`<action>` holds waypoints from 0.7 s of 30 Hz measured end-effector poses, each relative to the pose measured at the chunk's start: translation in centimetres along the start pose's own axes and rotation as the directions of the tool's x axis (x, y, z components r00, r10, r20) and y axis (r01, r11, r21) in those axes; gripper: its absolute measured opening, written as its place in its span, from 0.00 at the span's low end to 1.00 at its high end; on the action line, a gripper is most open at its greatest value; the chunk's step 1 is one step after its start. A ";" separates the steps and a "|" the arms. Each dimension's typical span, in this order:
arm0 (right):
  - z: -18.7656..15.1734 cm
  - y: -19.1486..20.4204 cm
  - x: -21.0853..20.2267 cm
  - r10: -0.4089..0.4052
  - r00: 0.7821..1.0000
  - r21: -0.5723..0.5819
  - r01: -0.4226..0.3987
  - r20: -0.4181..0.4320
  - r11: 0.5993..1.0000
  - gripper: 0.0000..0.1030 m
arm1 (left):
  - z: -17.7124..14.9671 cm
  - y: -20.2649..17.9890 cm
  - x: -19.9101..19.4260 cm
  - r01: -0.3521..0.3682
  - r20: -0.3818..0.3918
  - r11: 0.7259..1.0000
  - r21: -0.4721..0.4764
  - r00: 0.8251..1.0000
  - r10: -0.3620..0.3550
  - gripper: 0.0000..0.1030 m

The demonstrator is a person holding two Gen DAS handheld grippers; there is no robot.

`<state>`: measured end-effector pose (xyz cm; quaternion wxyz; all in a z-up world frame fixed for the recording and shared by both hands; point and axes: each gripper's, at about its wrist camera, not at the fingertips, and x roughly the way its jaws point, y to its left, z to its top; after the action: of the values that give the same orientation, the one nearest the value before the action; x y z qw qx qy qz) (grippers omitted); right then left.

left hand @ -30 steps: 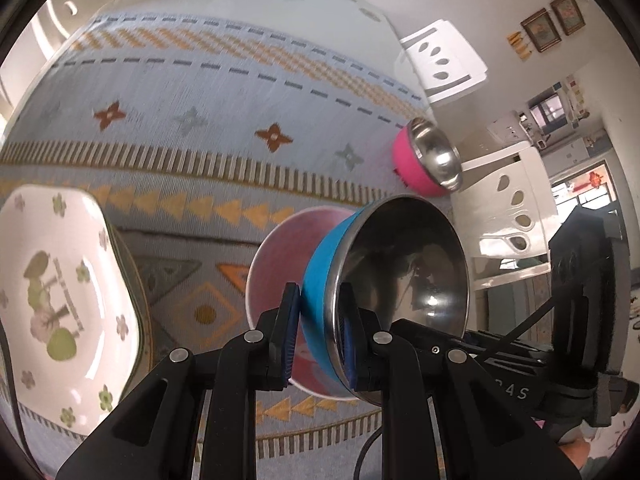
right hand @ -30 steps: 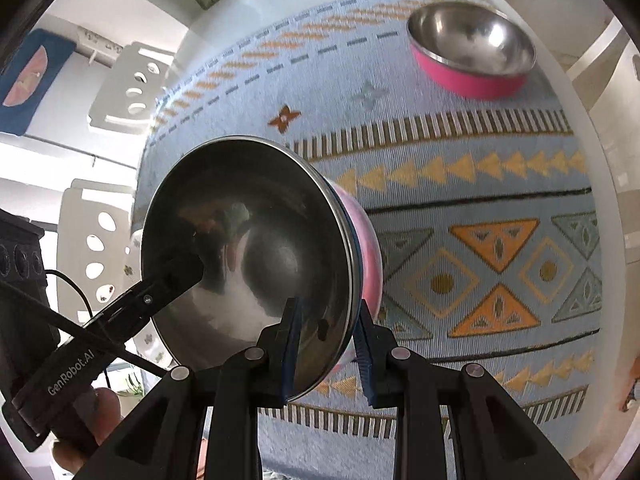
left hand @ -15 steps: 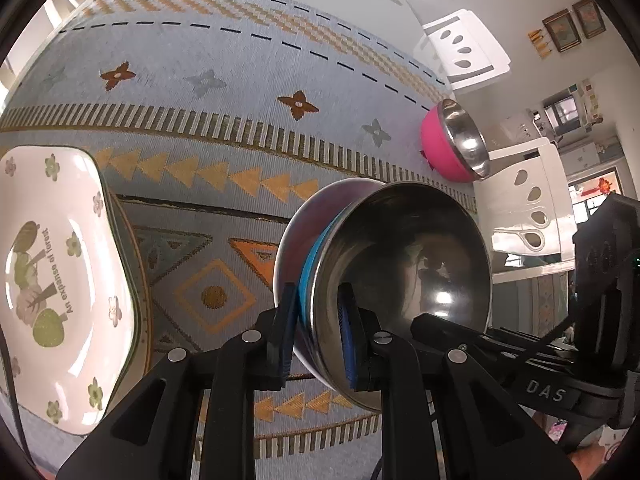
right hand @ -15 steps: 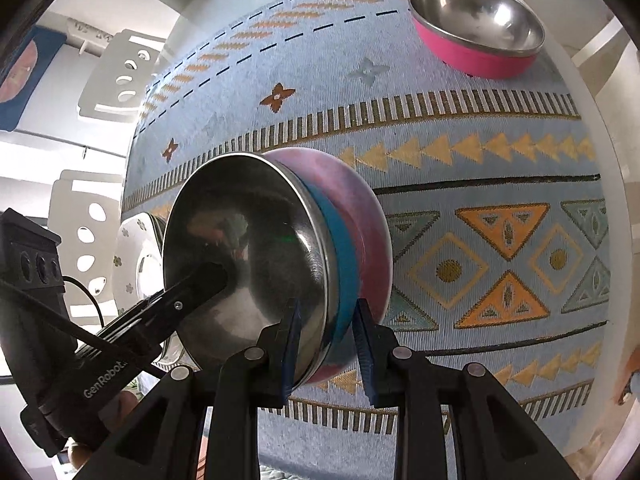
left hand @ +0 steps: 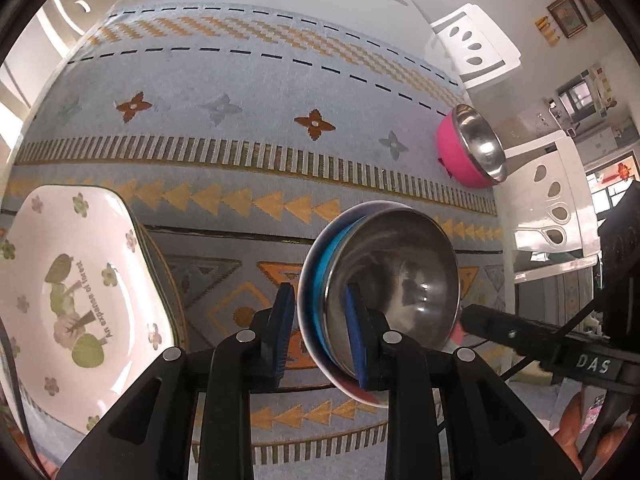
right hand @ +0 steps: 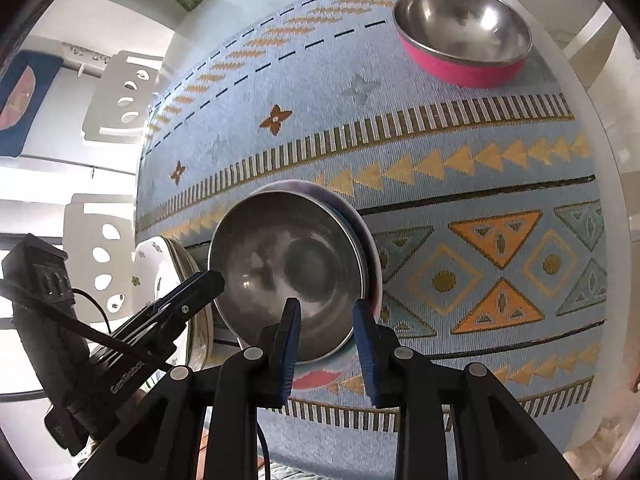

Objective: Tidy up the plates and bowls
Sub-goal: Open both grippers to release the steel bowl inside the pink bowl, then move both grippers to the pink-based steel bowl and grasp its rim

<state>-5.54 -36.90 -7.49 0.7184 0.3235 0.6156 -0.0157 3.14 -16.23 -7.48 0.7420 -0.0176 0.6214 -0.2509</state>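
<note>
Porcelain first, at far left: the white floral dish sits on the patterned cloth, just beside the bowl stack. Centre: the blue-walled steel bowl, a second ago held tilted above the pink plate with both grippers clamped on its rim, now rests level inside that plate. The left gripper has parted wide; one pad stands outside the rim, the other inside, neither pressing. The right gripper has likewise spread, its pads either side of the near rim and holding nothing. Judgement: the nesting step is done and the release is under way; both tools need to back off without dragging the bowl. Far right: the pink steel bowl stands alone, well apart, likely the next piece to gather.
</note>
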 end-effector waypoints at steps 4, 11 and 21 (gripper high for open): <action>0.1 -1.2 -0.9 0.001 1.000 0.015 -0.002 0.020 1.000 0.26 | 0.4 -0.1 -0.1 0.002 0.000 1.000 0.001 1.000 -0.002 0.22; 1.4 -3.4 -2.4 0.058 0.996 0.075 -0.063 0.070 0.995 0.26 | 2.9 -2.5 -1.1 0.009 0.043 0.999 0.054 0.999 -0.012 0.22; 5.0 -7.3 -6.6 0.010 0.957 0.116 -0.046 0.291 0.992 0.47 | 11.0 -9.9 0.1 0.043 0.046 0.974 0.222 0.997 -0.054 0.27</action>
<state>-5.88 -47.59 -4.68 0.7799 0.3694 0.4971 -0.0900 9.94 -28.10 -1.73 0.7490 0.0431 0.5695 -0.3359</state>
